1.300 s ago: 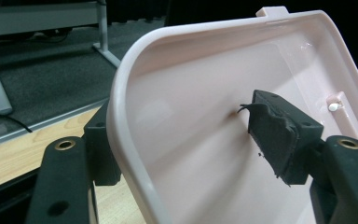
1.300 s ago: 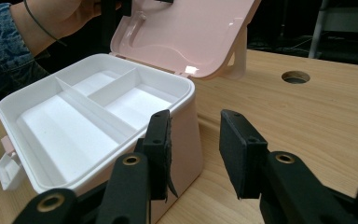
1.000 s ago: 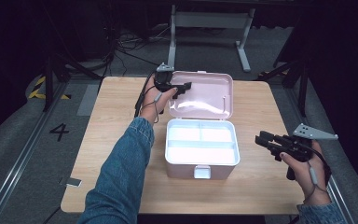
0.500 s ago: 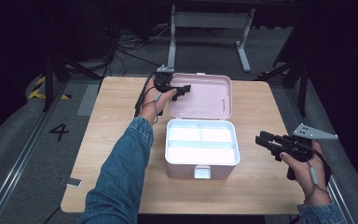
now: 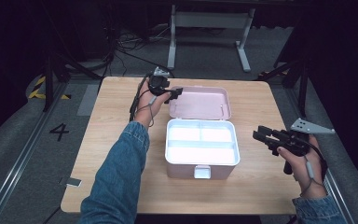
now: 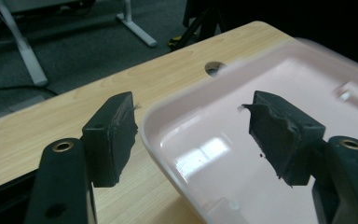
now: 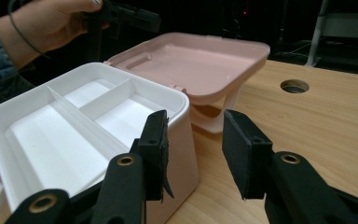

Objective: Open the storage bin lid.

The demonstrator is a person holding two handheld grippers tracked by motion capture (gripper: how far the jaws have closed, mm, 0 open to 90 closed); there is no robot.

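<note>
High view: our pale pink plastic box (image 5: 200, 161) sits mid-table, its lid (image 5: 200, 102) thrown back. Left gripper (image 5: 173, 93) straddles the lid corner, jaws apart; right gripper (image 5: 264, 136) waits spread beside. Next, we'd judge, pinch and swing it shut.

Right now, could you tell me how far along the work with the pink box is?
Done: the lid lies fully open behind the box. In hand: the left gripper, jaws open, straddles the lid's corner; the right gripper waits open beside the box. Left: the white tray has nothing in it.
</note>
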